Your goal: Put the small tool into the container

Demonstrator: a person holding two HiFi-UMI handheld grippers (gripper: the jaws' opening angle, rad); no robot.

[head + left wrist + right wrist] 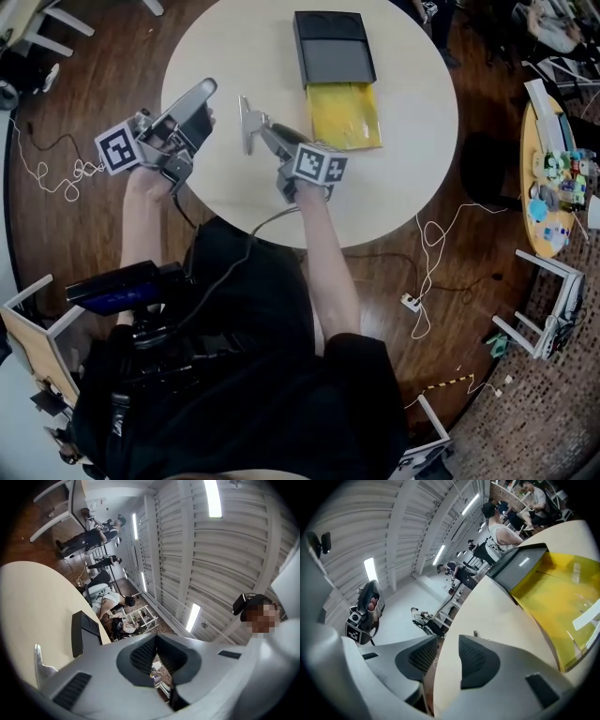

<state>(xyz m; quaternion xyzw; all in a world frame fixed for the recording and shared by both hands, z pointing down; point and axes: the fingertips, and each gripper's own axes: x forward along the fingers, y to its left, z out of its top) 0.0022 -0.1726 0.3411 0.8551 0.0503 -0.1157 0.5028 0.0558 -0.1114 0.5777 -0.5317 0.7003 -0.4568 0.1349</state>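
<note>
Head view: a round cream desk carries the black flat container, its yellow drawer pulled out. The right tool is just short of it, spread and empty.

Left gripper view: the left tool is pressed together.

Right gripper view: a pale narrow piece lies in the yellow drawer. Whether it is the small tool cannot be told.

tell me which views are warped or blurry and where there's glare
head view: sharp, evenly lit, table rim only slightly bowed; left gripper view: strong fisheye, dark corners, ceiling light blown out white; right gripper view: same warp, yellow tray smeared and soft.
</note>
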